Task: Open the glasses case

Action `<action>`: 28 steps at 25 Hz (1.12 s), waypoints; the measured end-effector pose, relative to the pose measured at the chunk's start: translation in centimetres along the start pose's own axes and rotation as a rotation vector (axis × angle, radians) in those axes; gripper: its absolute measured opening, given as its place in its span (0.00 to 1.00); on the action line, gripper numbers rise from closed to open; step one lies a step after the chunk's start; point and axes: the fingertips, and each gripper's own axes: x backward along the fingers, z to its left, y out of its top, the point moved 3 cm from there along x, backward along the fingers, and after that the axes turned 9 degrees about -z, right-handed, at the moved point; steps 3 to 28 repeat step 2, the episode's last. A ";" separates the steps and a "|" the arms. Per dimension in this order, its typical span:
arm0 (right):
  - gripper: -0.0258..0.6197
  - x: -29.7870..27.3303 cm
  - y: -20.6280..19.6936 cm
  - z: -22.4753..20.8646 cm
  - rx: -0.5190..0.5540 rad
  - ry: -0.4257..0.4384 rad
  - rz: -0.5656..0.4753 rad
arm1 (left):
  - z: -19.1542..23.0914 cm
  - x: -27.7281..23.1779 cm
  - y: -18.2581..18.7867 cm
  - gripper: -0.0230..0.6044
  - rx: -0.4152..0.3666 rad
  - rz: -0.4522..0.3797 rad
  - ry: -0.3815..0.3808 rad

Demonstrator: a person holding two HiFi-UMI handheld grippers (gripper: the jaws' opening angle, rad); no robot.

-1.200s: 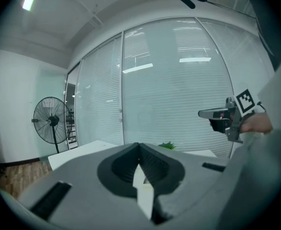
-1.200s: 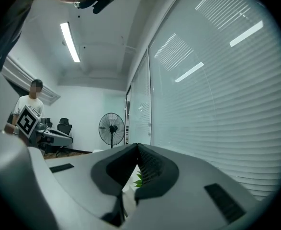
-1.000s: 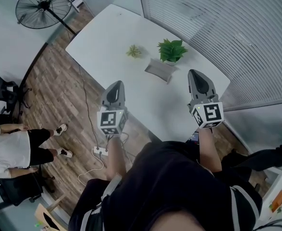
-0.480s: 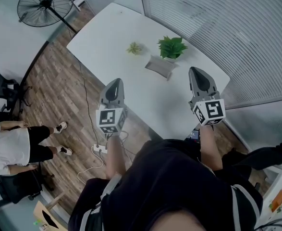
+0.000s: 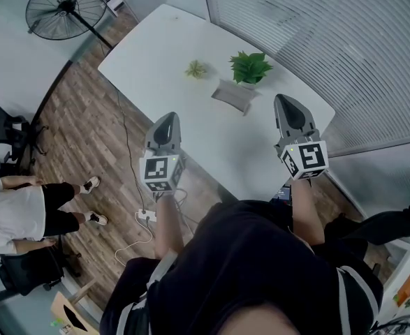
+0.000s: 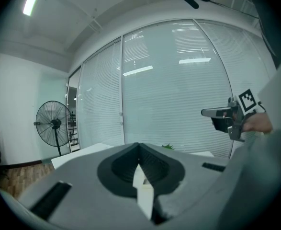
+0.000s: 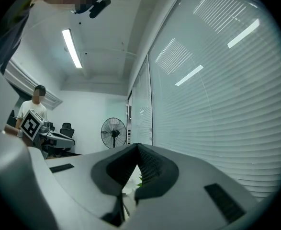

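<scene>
The grey glasses case (image 5: 232,95) lies closed on the white table (image 5: 163,54), next to a green potted plant (image 5: 250,68). In the head view my left gripper (image 5: 167,120) is held in the air over the table's near edge, well short of the case and to its left. My right gripper (image 5: 286,104) hovers near the table's right end, just right of the case. Both are shut with nothing between the jaws. The left gripper view shows its jaws (image 6: 139,145) meeting at the tips and the right gripper (image 6: 226,118) beside them. The case is hidden in both gripper views.
A small pale plant (image 5: 196,69) stands left of the green one. A standing fan (image 5: 63,9) is on the wood floor beyond the table. A seated person (image 5: 16,215), office chairs and a power strip (image 5: 147,218) are at the left. A blinded glass wall (image 5: 316,33) borders the right.
</scene>
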 end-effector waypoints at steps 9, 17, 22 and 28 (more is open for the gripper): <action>0.06 -0.1 0.2 0.0 0.003 0.004 -0.006 | 0.0 -0.1 0.1 0.04 -0.003 -0.007 -0.001; 0.06 -0.1 0.2 0.0 0.003 0.004 -0.006 | 0.0 -0.1 0.1 0.04 -0.003 -0.007 -0.001; 0.06 -0.1 0.2 0.0 0.003 0.004 -0.006 | 0.0 -0.1 0.1 0.04 -0.003 -0.007 -0.001; 0.06 -0.1 0.2 0.0 0.003 0.004 -0.006 | 0.0 -0.1 0.1 0.04 -0.003 -0.007 -0.001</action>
